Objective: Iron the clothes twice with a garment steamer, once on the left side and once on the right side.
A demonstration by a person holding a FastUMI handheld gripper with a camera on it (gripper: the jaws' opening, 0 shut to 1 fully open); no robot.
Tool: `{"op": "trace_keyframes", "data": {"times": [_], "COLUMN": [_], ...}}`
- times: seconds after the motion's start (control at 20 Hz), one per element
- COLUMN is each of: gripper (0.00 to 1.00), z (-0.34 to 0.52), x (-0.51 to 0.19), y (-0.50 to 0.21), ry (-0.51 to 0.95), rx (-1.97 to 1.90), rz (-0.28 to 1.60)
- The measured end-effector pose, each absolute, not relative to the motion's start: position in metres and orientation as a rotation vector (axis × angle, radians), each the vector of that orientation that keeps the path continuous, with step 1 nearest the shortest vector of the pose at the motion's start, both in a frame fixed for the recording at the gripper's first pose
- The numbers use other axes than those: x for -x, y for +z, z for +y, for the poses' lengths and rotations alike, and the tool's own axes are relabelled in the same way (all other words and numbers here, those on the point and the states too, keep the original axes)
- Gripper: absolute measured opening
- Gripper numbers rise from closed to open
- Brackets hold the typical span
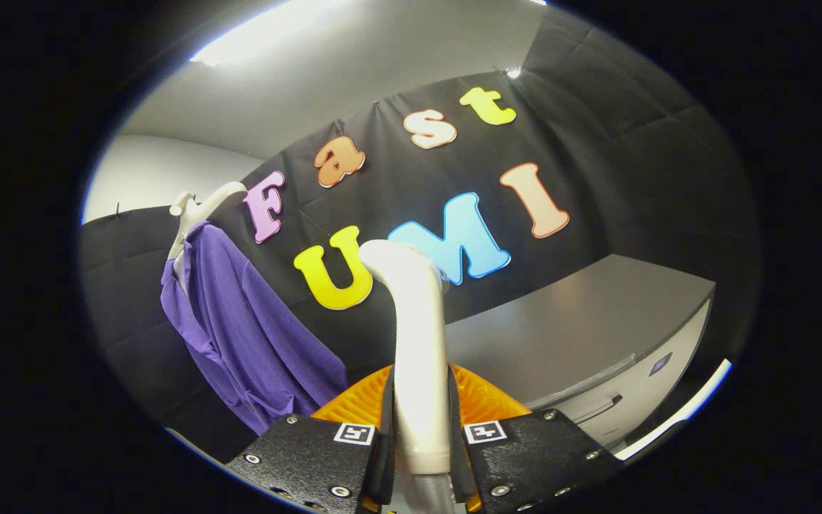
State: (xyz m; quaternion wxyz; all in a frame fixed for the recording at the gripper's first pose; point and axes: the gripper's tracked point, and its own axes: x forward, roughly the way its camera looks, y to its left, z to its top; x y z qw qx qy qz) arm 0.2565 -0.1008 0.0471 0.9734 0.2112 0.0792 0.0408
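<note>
gripping the white garment steamer (418, 343) handle between both fingers, gripper (419, 428) beside purple shirt (247, 335) on hanger (200, 207)

Steamer (418, 343) base behind fingers (311, 457) (nozzle face turned away); shirt (254, 335) hem cut off

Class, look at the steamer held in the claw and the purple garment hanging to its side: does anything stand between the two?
Nothing visible does. The claw is shut on the steamer, both fingers pressing its handle. The purple garment hangs on a white hanger beyond the fingers, off to the side, with only open space and the black booth wall behind.
</note>
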Motion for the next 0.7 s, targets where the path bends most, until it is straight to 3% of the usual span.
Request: {"op": "trace_keyframes", "data": {"times": [0.7], "gripper": [0.31], "z": [-0.022], "x": [-0.158], "y": [0.129], "ry": [0.067], "rx": [-0.265], "rz": [-0.198]}}
